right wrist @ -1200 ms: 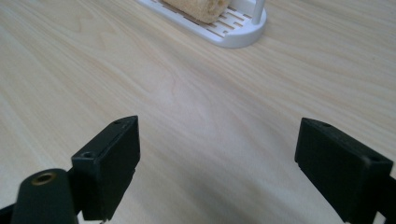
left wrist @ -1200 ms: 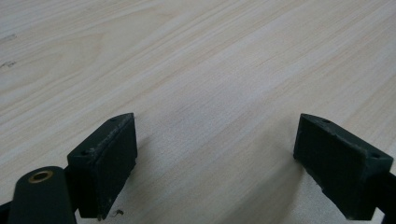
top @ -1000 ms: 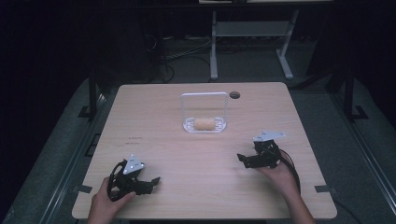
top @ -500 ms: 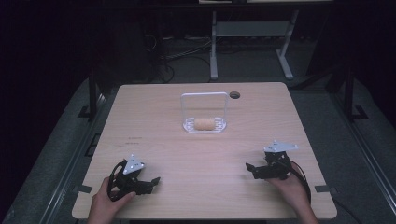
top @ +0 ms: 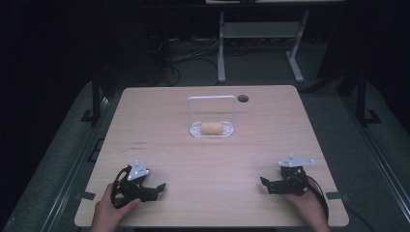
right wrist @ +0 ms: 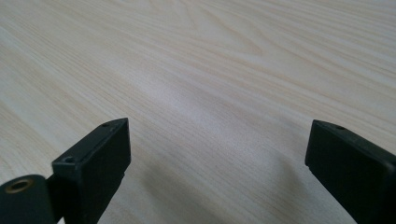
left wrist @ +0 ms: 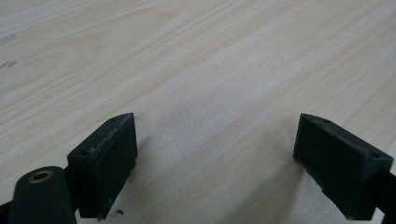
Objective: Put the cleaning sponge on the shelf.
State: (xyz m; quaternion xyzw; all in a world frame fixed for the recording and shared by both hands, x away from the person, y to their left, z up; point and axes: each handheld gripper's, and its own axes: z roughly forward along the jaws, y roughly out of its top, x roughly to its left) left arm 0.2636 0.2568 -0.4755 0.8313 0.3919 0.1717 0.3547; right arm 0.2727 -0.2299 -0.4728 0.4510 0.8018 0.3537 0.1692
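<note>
Both tools, left [top: 153, 187] and right [top: 267, 184], rest spread and empty at the table's [top: 159, 125] near edge. The roll [top: 211, 128] sits in a clear rack [top: 212, 114] well apart; a hasty reach could tip that light rack.

hands [top: 113, 212]: cut off by bottom edge | small tan item [top: 211, 128] in clear container [top: 212, 116]: too small to identify | dark background: indistinct

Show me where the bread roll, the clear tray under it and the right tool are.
bread roll [top: 211, 128], high view, middle of its tan top.
clear tray [top: 194, 129], high view, bare left rim beside the roll.
right tool [top: 265, 184], high view, midway between its open fingertips.
</note>
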